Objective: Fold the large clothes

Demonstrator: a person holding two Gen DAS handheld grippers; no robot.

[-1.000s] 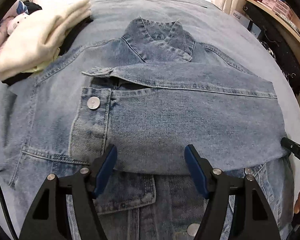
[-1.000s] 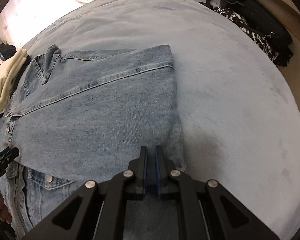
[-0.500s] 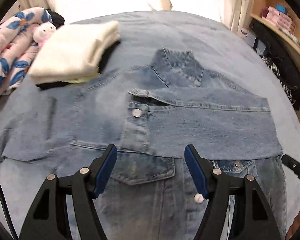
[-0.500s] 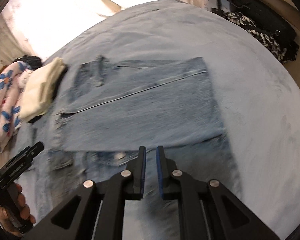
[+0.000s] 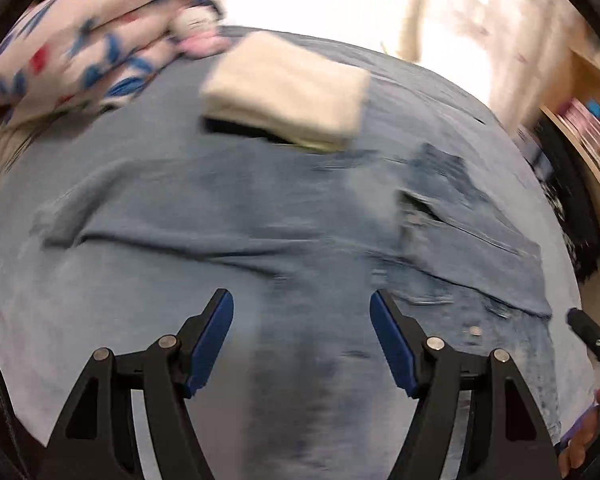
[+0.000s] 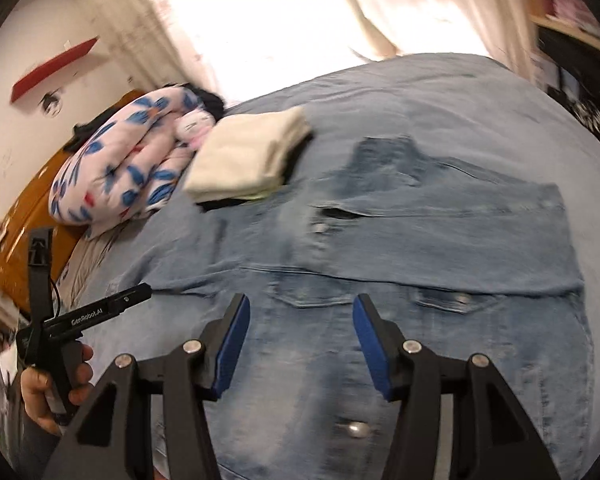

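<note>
Denim jacket (image 6: 440,240) spread flat on the bed (image 6: 500,92).
Left gripper (image 5: 302,336) and right gripper (image 6: 300,332) hover above it, jaws wide, empty.

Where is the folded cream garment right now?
The folded cream garment lies on the bed beyond the denim jacket, upper left in the right wrist view, beside the floral quilt.

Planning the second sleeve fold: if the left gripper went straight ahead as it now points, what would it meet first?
Probably the blue denim jacket on the bed: the open left gripper points at its unfolded sleeve side. The image is blurred, so depth is uncertain.
</note>
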